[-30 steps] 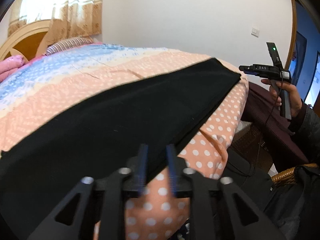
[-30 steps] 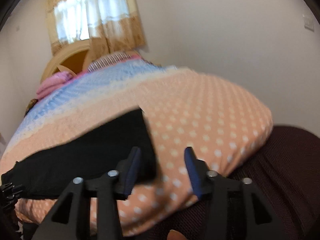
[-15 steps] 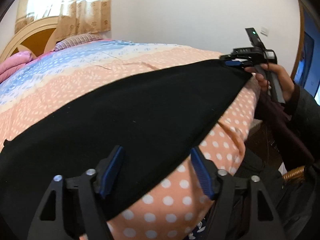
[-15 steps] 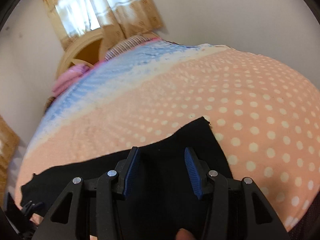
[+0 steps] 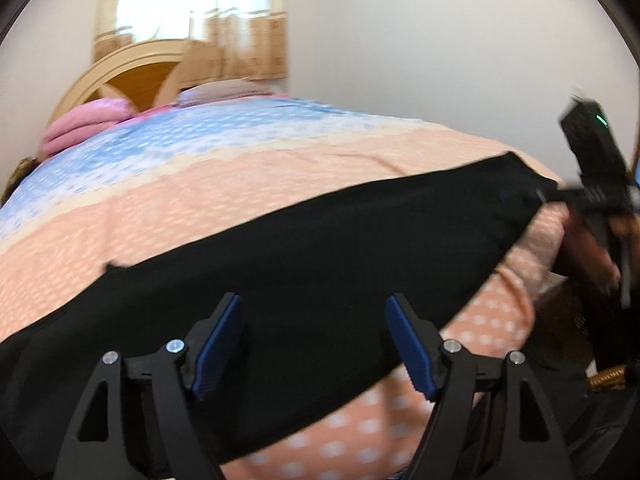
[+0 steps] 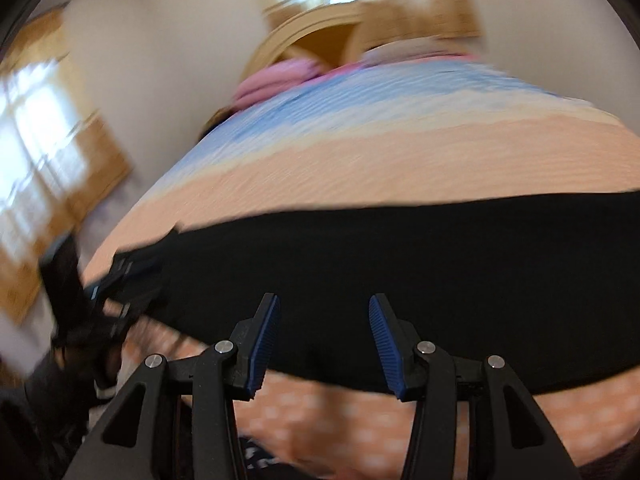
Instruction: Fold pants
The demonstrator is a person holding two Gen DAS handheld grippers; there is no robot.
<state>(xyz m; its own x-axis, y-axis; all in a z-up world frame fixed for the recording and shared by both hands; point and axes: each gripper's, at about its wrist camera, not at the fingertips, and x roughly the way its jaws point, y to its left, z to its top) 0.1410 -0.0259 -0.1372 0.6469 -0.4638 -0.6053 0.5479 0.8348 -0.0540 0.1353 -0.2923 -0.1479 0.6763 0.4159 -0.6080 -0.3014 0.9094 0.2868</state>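
Observation:
The black pants (image 5: pixel 320 248) lie flat as one long strip across the near part of the bed. My left gripper (image 5: pixel 315 308) hovers over their left part, open, blue pads wide apart with only flat cloth beneath. At the strip's far right end the right gripper (image 5: pixel 558 196) shows, blurred, held by a hand (image 5: pixel 600 264). In the right wrist view the pants (image 6: pixel 400 264) run across the frame. My right gripper (image 6: pixel 324 304) stands open above their near edge, gripping nothing. The left gripper (image 6: pixel 120 280) appears blurred at the strip's left end.
The bed cover (image 5: pixel 240 184) is peach with white dots, turning blue toward the head. A pink folded blanket (image 5: pixel 84 124) and a wooden headboard (image 5: pixel 132 80) lie at the far end. Dark furniture and a wicker piece (image 5: pixel 608 376) stand off the bed's right side.
The left jaws went from nearly shut at the pants' near edge to wide apart, and the gripper shifted left. The right gripper swung left along the strip, turning toward the left end.

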